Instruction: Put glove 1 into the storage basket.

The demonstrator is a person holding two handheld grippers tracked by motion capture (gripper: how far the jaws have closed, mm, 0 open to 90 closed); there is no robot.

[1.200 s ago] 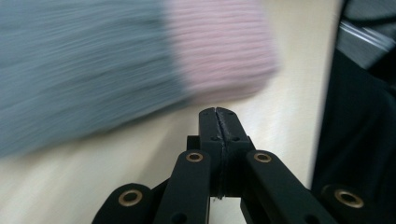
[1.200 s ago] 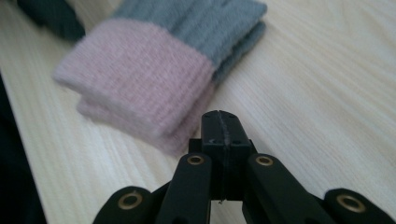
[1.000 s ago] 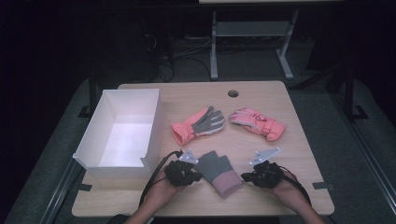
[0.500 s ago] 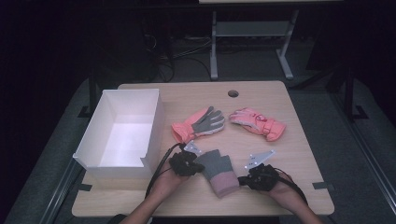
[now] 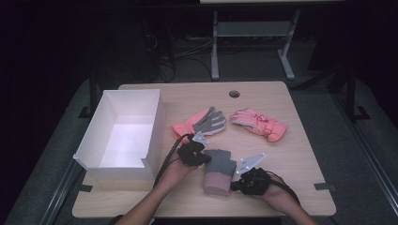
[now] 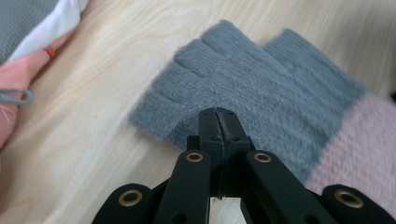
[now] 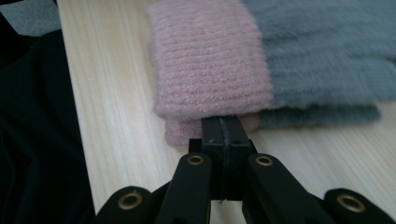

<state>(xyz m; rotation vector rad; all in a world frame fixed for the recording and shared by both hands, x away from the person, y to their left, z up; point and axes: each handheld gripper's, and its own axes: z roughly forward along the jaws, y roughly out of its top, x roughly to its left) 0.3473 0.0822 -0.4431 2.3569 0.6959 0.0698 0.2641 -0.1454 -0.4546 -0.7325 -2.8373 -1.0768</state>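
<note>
Since the earlier frame both grippers have been drawn toward the table's near edge. A white box point(image 5: 123, 136) stands left; two pink gloves point(image 5: 199, 124) point(image 5: 259, 123) lie beyond. The left gripper point(image 6: 218, 113), jaws together, is set on the knit glove point(image 5: 219, 171); its grey fingers point away, pink ribbed cuff nearest. The right gripper point(image 7: 222, 122), jaws together, meets the cuff.

Knit glove point(image 6: 261, 93) fuzzy grey-pink wool; table point(image 5: 300, 154) smooth pale matt wood; box point(image 5: 94, 140) matt white card; jaws matt black plastic.
</note>
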